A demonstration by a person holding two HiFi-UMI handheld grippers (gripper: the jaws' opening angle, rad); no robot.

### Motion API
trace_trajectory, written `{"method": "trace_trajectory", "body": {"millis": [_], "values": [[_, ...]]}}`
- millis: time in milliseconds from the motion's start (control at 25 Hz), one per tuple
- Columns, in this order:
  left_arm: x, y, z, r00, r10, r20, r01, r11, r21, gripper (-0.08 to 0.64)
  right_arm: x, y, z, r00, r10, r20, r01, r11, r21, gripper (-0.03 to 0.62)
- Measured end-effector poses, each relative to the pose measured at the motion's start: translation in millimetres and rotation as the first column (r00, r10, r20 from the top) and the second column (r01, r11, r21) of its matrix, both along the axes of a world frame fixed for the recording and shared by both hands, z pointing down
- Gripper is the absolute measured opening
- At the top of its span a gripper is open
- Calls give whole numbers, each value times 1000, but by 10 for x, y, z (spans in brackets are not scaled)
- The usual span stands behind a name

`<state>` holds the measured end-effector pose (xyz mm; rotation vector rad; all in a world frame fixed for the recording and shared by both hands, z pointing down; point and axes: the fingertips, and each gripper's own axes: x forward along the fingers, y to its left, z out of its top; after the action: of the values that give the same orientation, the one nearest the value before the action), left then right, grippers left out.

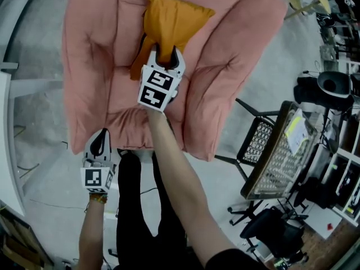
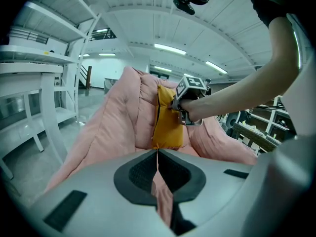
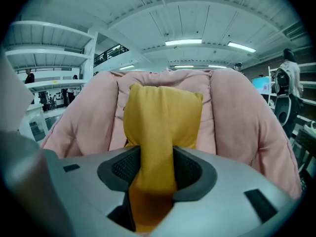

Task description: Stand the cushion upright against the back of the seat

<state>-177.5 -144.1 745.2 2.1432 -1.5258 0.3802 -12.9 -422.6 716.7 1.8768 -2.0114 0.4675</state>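
Left gripper (image 1: 100,135) sits closed at the front edge of the armchair (image 1: 236,55), seemingly pinching its pink fabric. Upright at the armchair's back stands the cushion (image 1: 171,18), its lower end clamped in my right gripper (image 1: 163,55). Soft and held low, it may slump forward or topple sideways when released.

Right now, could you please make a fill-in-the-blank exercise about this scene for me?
1. The right hand-held gripper is shut on the ___.
2. It holds this over the seat of a ___ armchair.
3. The left hand-held gripper is near the armchair's ___ edge.
Missing words: cushion, pink, front.
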Motion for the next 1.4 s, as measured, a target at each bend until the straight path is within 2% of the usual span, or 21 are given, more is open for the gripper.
{"method": "trace_trajectory", "body": {"millis": [320, 560, 680, 840, 1080, 1400], "values": [[-148, -66, 36, 1000, -24, 1, 24, 1000, 1, 14, -10, -124, 162, 1000, 14, 5, -14, 1000, -25, 216], [-184, -44, 68, 999, -38, 7, 38, 999, -5, 14, 32, -206, 172, 1000, -12, -5, 12, 1000, -27, 245], [-176, -23, 62, 999, -41, 8, 41, 999, -9, 14, 25, -166, 147, 999, -35, -3, 35, 999, -31, 287], [-132, -23, 18, 1000, -28, 9, 28, 1000, 3, 14, 31, -47, 149, 998, -62, 8, 62, 997, -39, 310], [-34, 44, -15, 1000, -15, 18, 15, 1000, 9, 14, 13, 161, 150, 991, -130, 3, 130, 989, -73, 318], [170, 202, -59, 1000, 5, 18, -5, 1000, 12, 14, -93, 421, 285, 977, -209, 52, 214, 968, -131, 318]]}}
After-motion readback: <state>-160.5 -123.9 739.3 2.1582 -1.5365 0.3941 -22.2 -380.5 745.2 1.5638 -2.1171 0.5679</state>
